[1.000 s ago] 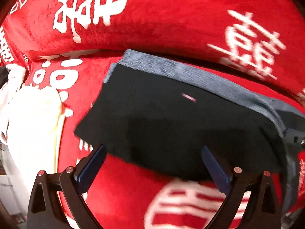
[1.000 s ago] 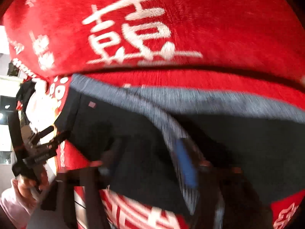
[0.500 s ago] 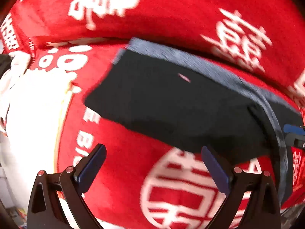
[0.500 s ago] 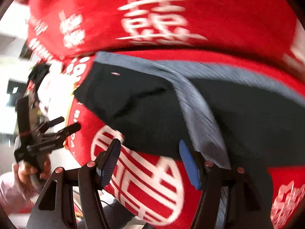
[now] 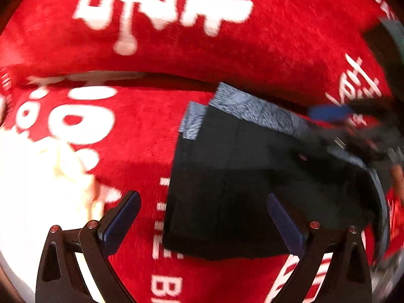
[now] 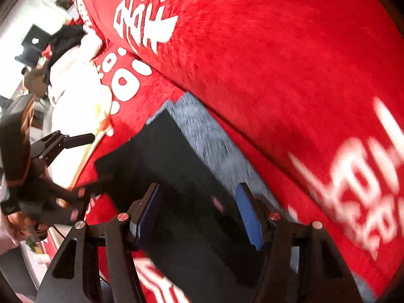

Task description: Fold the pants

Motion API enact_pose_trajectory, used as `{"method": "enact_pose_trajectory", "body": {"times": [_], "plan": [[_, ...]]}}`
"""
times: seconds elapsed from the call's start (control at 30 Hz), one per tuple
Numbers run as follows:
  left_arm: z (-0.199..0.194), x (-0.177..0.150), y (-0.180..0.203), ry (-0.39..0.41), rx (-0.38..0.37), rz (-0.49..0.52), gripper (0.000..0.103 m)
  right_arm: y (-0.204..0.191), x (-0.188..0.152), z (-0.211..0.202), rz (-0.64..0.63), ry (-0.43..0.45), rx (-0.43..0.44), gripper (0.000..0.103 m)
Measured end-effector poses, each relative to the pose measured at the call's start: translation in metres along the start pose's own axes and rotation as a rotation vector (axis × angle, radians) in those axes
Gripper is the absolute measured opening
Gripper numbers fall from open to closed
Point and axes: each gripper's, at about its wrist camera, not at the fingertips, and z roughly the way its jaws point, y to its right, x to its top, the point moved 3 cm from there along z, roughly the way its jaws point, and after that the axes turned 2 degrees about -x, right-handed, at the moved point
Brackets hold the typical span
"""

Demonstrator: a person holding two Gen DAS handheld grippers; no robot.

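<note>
Hovering over the folded pants [image 5: 252, 181], left gripper [image 5: 202, 217] has its jaws spread wide with nothing between the pads; one pad sits over the red cover [image 5: 141, 151], the other over the dark cloth. Right gripper [image 6: 199, 212] is likewise spread, empty, above the pants [image 6: 176, 176].

Pants lie as a dark folded block on the red cover, grey waistband [image 5: 252, 108] along the far edge against the red cushion [image 5: 252, 50]. Beyond the pants' left edge sits a white heap [image 5: 30, 189], identity unclear.

Risk, as judgement: a grab at a single layer would peel the stack open; a dragging pad could skew the fold or rumple the plush cover. Both views are blurred, so edge placement is uncertain.

Containers: none visible.
</note>
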Motion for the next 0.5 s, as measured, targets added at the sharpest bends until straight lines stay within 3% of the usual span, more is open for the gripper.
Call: {"method": "enact_pose_trajectory", "body": {"times": [0.1, 0.23, 0.3, 0.33, 0.37, 0.4, 0.43, 0.47, 0.5], "plan": [[0.009, -0.002, -0.007, -0.016, -0.025, 0.043, 0.100, -0.008, 0.025, 0.022, -0.032, -0.023, -0.043, 0.065], [0.015, -0.006, -0.014, -0.030, -0.130, 0.025, 0.100, -0.007, 0.045, 0.045, 0.009, -0.046, -0.075, 0.065], [0.019, -0.009, -0.015, -0.039, -0.152, 0.034, 0.100, -0.003, 0.047, 0.060, 0.030, -0.090, -0.071, 0.056], [0.019, -0.009, -0.018, -0.039, -0.173, 0.033, 0.100, 0.000, 0.047, 0.069, 0.038, -0.118, -0.083, 0.046], [0.019, -0.011, -0.019, -0.037, -0.202, 0.028, 0.099, 0.004, 0.048, 0.076, 0.058, -0.136, -0.073, 0.028], [0.018, -0.013, -0.018, -0.036, -0.236, 0.023, 0.089, 0.005, 0.048, 0.078, 0.076, -0.142, -0.055, 0.012], [0.019, -0.016, -0.019, -0.045, -0.267, 0.021, 0.082, 0.004, 0.048, 0.078, 0.085, -0.143, -0.035, 0.003], [0.019, -0.020, -0.018, -0.061, -0.296, 0.019, 0.075, 0.001, 0.048, 0.076, 0.079, -0.137, -0.031, 0.003], [0.017, -0.027, -0.016, -0.071, -0.303, 0.022, 0.075, -0.005, 0.048, 0.071, 0.060, -0.127, -0.025, 0.003]]}}
